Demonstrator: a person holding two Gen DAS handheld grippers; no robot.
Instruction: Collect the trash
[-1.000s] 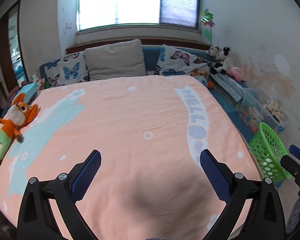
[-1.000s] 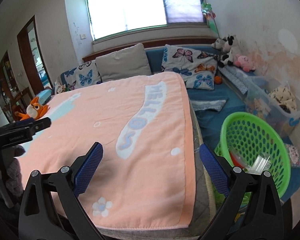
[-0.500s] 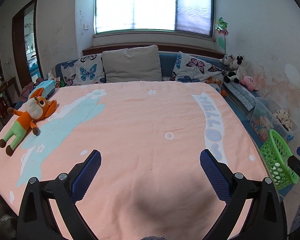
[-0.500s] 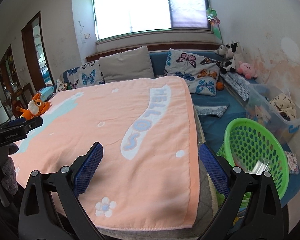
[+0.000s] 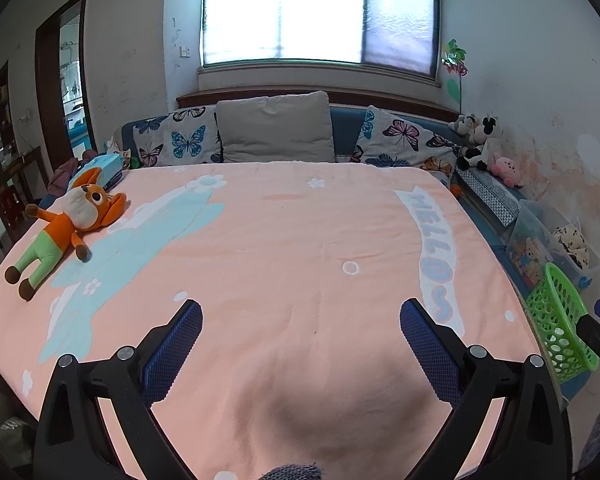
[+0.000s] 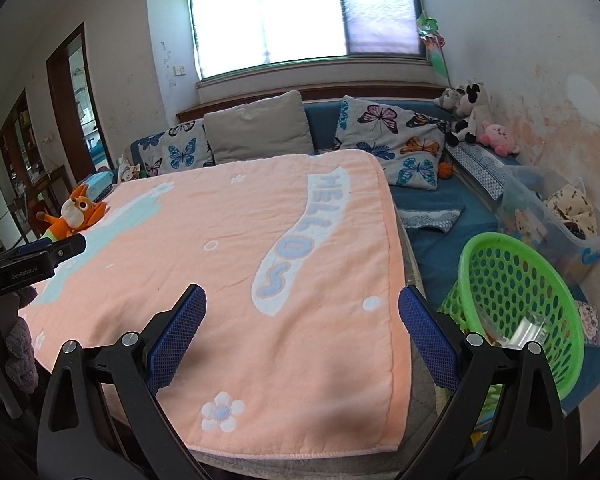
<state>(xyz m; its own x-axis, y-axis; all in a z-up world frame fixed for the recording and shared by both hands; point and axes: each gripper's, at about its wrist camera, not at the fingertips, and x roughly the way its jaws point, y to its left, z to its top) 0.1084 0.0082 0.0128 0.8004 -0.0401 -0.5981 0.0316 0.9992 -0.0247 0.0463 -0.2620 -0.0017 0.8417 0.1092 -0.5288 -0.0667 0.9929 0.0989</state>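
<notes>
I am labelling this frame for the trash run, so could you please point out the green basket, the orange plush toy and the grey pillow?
green basket [image 6: 469, 245], right wrist view, on its far rim.
orange plush toy [image 5: 56, 236], left wrist view, on its orange torso.
grey pillow [image 5: 276, 128], left wrist view, on the middle of its front face.

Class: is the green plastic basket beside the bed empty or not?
Not empty: the green plastic basket holds clear crumpled wrappers.

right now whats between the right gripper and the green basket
Nothing: in the right wrist view the open right gripper sits beside the green basket, its right finger overlapping the rim. Clear wrappers lie inside.
</notes>
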